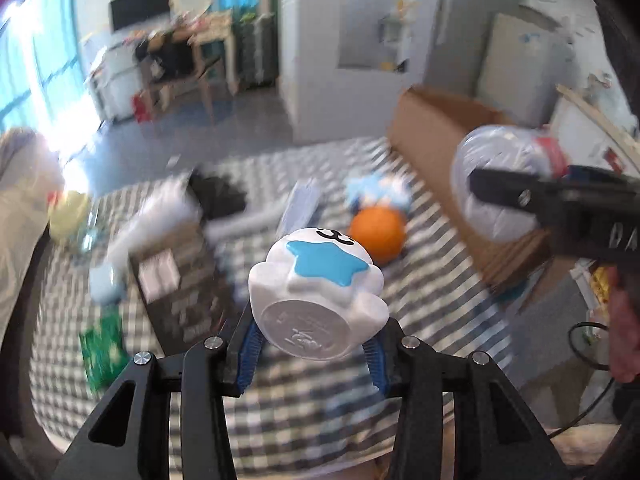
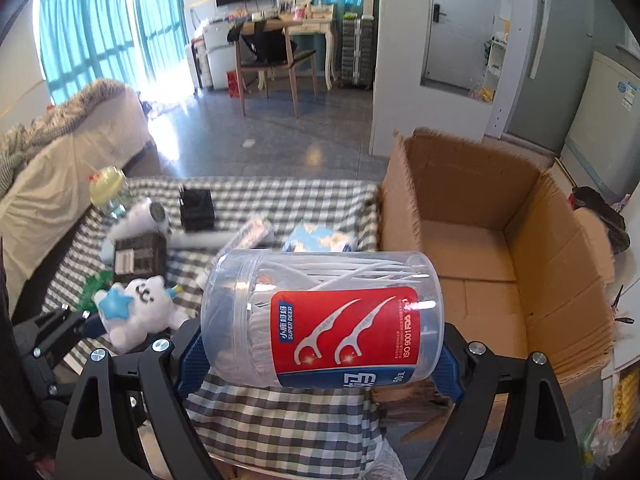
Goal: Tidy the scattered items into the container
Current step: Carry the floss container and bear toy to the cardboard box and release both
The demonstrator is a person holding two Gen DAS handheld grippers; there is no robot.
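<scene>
1. Your left hand-held gripper (image 1: 316, 344) was clamped on the white toy with the blue star (image 1: 316, 280), lifted clear of the checked cloth (image 1: 280, 400) for carrying.
2. Your right hand-held gripper (image 2: 320, 344) gripped the floss-pick jar (image 2: 320, 316) sideways, jaws wide across it.
3. The cardboard box (image 2: 560, 248) stood open at right, apparently empty, so both loads looked ready to drop in.

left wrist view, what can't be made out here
- Items on the checked cloth left of the white cloud toy: smeared by motion blur, only the orange ball reads.
- Cardboard box interior: hidden behind its own near wall and the floss pick jar.
- Toy's underside print: too blurred to read.
- Right hand-held gripper: cut off by the frame edge.
</scene>
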